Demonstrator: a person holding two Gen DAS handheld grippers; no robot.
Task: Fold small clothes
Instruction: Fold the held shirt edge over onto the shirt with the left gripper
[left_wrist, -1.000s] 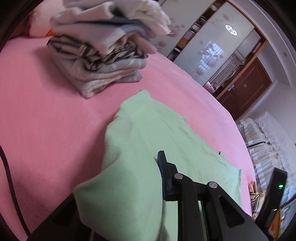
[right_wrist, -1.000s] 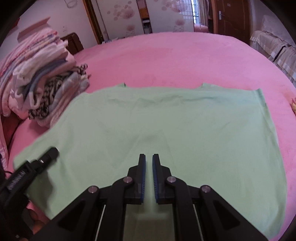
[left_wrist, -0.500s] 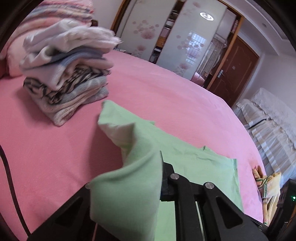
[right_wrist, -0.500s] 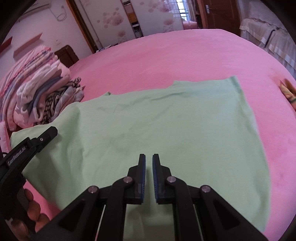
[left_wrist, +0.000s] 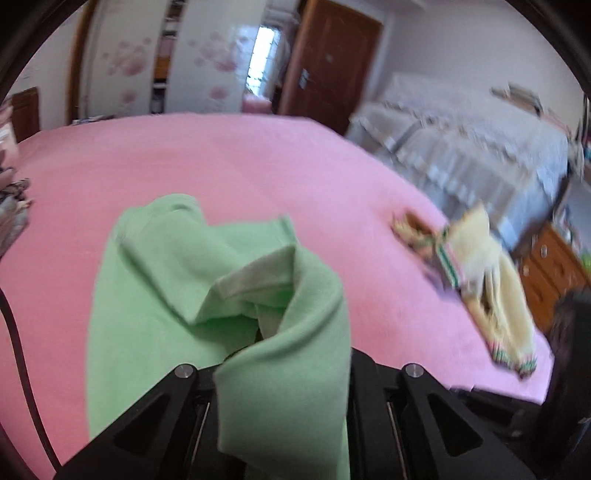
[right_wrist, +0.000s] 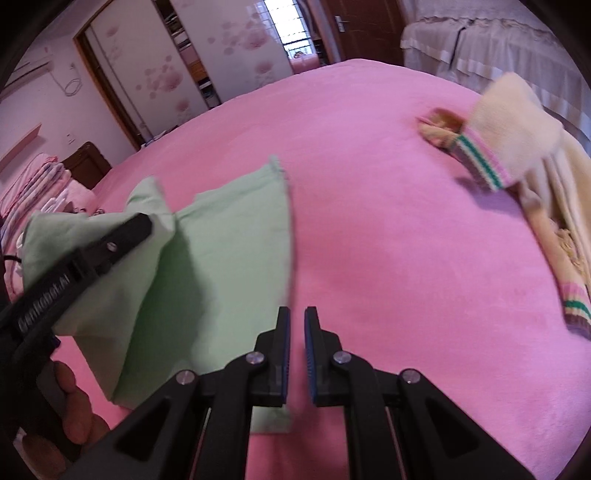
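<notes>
A light green garment lies on the pink bed, with one side lifted and doubled over. My left gripper is shut on that lifted side, and the cloth drapes over its fingers and hides the tips. In the right wrist view the left gripper holds the green garment above the bed at the left, with a hand below it. My right gripper hovers at the garment's right edge. It is shut, and only pink bed shows in the thin slit between its blue pads.
A cream garment with striped bands lies crumpled at the right of the bed. A stack of folded clothes sits at the far left. Beyond the bed stand a second bed with a pale cover and wooden drawers.
The left gripper has lifted the garment's left side and carried it rightward over the rest. The right gripper has shifted right, from over the garment's middle to its right edge. The folded stack has slid almost out of view.
</notes>
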